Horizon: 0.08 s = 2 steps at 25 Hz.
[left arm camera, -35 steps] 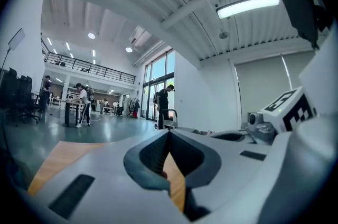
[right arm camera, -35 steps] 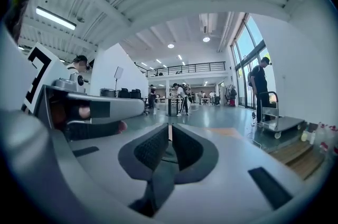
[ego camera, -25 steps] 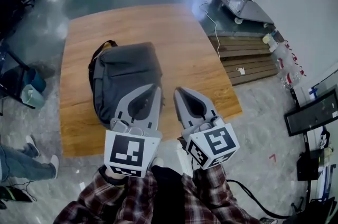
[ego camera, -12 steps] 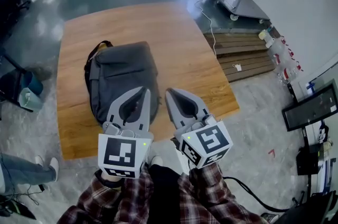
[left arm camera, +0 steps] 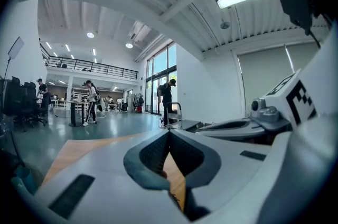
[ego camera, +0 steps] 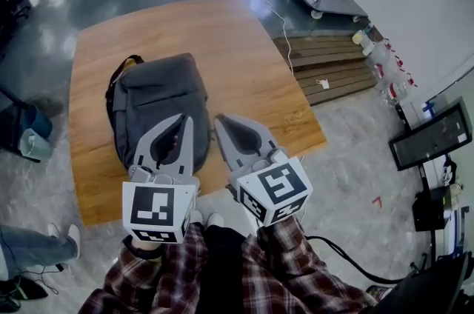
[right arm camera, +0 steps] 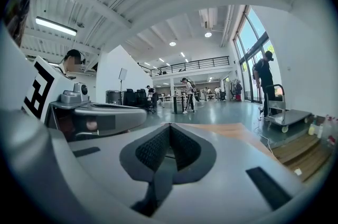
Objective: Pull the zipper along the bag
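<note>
Grippers drifting leftward in head view: left gripper [ego camera: 185,118] hovering over near end of grey bag [ego camera: 152,99] lying on wooden table [ego camera: 244,61], right gripper [ego camera: 220,118] alongside; both jaw pairs pressing together, empty.

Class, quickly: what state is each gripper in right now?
Left gripper: closed, holding nothing.
Right gripper: closed, holding nothing.

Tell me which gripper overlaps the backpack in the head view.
The left gripper: its tip covers the grey backpack's near end, while the right gripper shows beside the backpack against the bare wooden table. Both are shut.
</note>
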Motion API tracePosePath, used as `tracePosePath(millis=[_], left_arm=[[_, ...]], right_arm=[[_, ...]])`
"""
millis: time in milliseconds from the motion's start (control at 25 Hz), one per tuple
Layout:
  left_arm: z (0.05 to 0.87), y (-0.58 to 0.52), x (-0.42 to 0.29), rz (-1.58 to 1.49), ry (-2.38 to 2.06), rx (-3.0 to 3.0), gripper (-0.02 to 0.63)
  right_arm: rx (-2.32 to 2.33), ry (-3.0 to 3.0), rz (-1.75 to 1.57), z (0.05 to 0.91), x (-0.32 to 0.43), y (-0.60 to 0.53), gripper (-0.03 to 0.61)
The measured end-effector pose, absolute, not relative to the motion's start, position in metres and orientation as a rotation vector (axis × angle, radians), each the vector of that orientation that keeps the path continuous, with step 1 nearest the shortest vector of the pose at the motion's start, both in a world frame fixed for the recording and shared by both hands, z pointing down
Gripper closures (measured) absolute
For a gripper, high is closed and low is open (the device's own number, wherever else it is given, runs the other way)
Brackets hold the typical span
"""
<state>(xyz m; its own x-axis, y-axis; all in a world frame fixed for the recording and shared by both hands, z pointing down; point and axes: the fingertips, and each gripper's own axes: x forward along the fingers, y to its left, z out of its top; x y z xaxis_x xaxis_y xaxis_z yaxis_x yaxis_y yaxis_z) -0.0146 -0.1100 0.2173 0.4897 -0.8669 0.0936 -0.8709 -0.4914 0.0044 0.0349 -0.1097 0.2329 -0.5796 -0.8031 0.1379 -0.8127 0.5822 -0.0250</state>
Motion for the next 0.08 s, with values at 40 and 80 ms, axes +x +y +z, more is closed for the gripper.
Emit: tracePosePath(millis=[40,80], left_arm=[[0.2186,-0.1114,-0.0210,0.130,-1.575,2.659,0.606],[0.2200,-0.1127,-0.0283,0.140,-1.596,2.649,0.606]], right_arm=[[1.366,-2.707,0.133,0.2352,0.0284,-0.1125,0.568],[1.349,-2.721,0.137,0.2377,0.0211,-0.1154,0.568]])
